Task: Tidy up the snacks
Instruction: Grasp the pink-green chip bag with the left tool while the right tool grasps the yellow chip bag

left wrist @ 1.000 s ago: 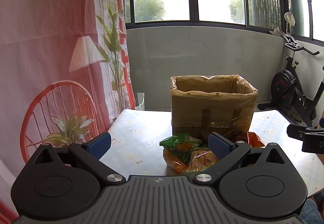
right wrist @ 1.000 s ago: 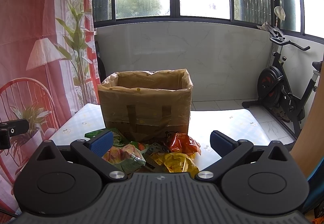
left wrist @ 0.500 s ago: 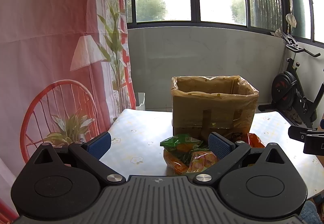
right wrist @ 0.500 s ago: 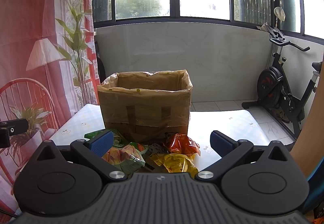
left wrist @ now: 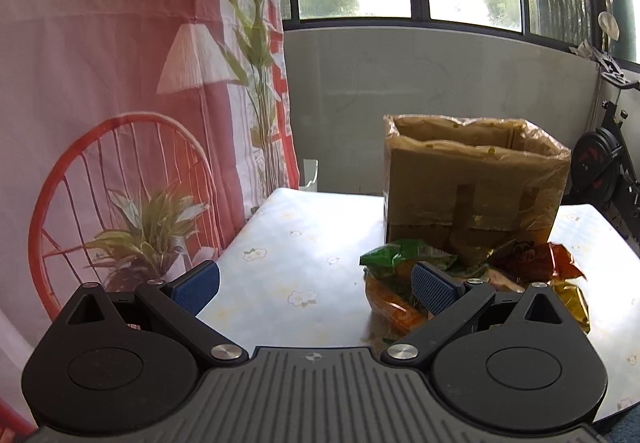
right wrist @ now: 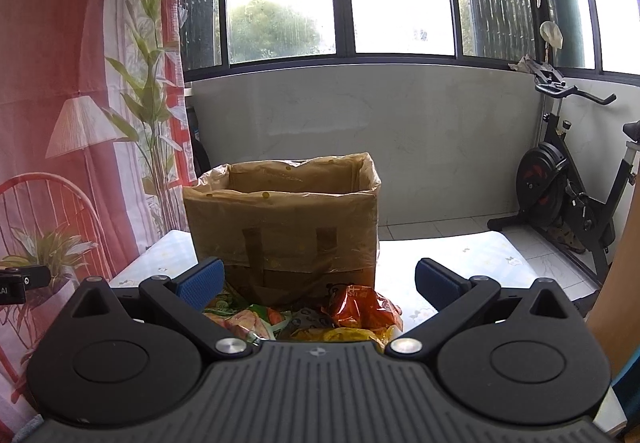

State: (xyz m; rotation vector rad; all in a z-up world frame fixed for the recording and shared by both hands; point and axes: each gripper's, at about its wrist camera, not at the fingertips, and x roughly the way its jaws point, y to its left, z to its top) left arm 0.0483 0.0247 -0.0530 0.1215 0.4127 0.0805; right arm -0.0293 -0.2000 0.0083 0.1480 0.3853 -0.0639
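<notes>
Snack packets (right wrist: 320, 317) piled lower centre before box (right wrist: 284, 227): light, crinkly, slippery; pinch crimped edge; both grippers, left gripper (left wrist: 314, 283) and right gripper (right wrist: 318, 279), wide open, empty

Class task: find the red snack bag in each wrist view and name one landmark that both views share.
Left wrist: the red snack bag lies right of centre, at the box's right front corner.
Right wrist: it lies at bottom centre, between the open fingers, before the box.
Shared landmark: the box.
</notes>
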